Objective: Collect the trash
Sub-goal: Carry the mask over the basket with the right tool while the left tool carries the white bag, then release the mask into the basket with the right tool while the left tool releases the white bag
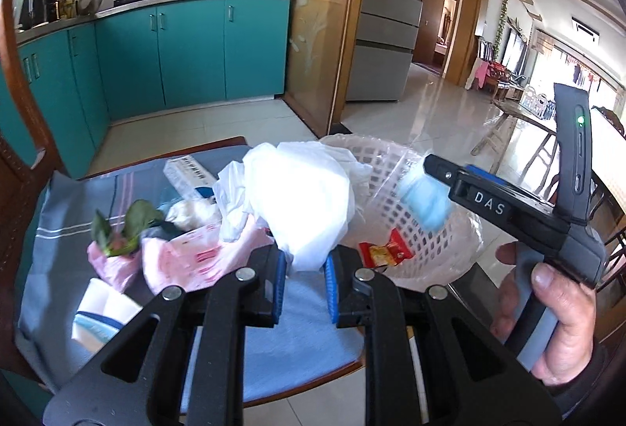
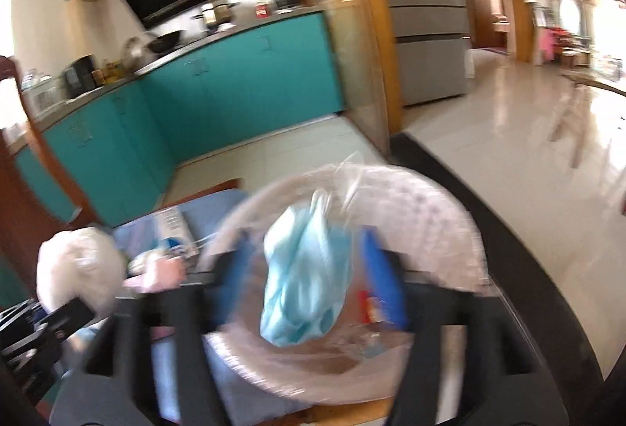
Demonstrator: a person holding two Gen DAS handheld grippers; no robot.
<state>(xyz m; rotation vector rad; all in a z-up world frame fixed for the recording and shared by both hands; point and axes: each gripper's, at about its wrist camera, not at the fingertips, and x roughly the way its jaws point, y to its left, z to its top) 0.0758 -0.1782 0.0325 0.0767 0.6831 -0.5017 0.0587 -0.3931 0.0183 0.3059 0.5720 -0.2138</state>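
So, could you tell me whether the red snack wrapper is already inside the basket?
Yes, the red snack wrapper lies inside the lined basket.

baskets: 1 [image 1: 395,168] | white bags: 1 [image 1: 305,199] | blue masks: 1 [image 2: 301,281] | red wrappers: 1 [image 1: 385,250]

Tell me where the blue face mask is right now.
The blue face mask hangs between the right gripper fingers, directly above the lined pink basket; the left wrist view shows it over the basket's right side.
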